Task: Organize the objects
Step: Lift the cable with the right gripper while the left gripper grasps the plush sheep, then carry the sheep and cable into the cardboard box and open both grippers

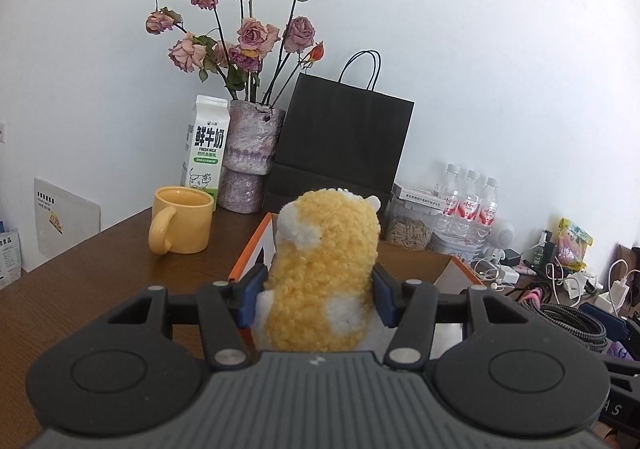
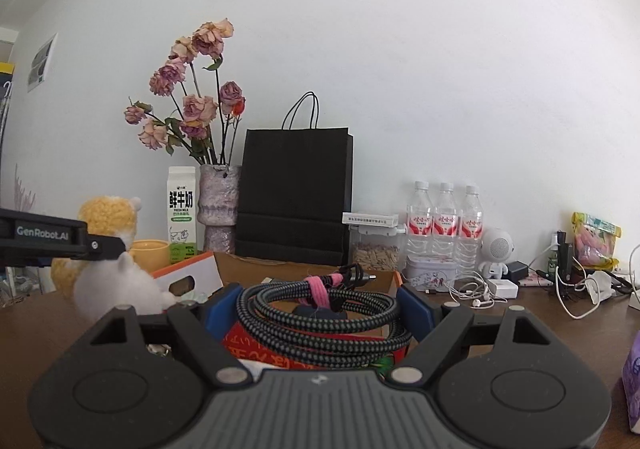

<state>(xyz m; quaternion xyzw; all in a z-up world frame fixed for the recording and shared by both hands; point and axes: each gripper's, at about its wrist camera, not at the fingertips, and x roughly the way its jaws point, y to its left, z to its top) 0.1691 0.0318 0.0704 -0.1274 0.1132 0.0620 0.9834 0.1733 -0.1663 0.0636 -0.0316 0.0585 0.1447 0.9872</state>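
A yellow-and-white plush toy [image 1: 320, 269] stands upright between the blue pads of my left gripper [image 1: 320, 283], which is shut on its sides. It hangs over the near left corner of an open cardboard box with an orange rim [image 1: 246, 253]. My right gripper [image 2: 320, 303] is shut on a coiled black braided cable [image 2: 320, 313] bound with a pink strap, just in front of the same box [image 2: 188, 273]. The right wrist view also shows the left gripper's finger [image 2: 100, 245] and the plush toy [image 2: 108, 217] at the left. Red printed packaging lies under the coil.
On the brown table [image 1: 100, 269] a yellow mug [image 1: 182, 225], a milk carton [image 1: 204, 153], a vase of dried roses [image 1: 250, 153] and a black paper bag [image 1: 340, 141] line the wall. To the right are a seed jar [image 2: 376, 249], three water bottles [image 2: 444, 233], a white speaker [image 2: 496, 249], chargers and earphones [image 2: 476, 289].
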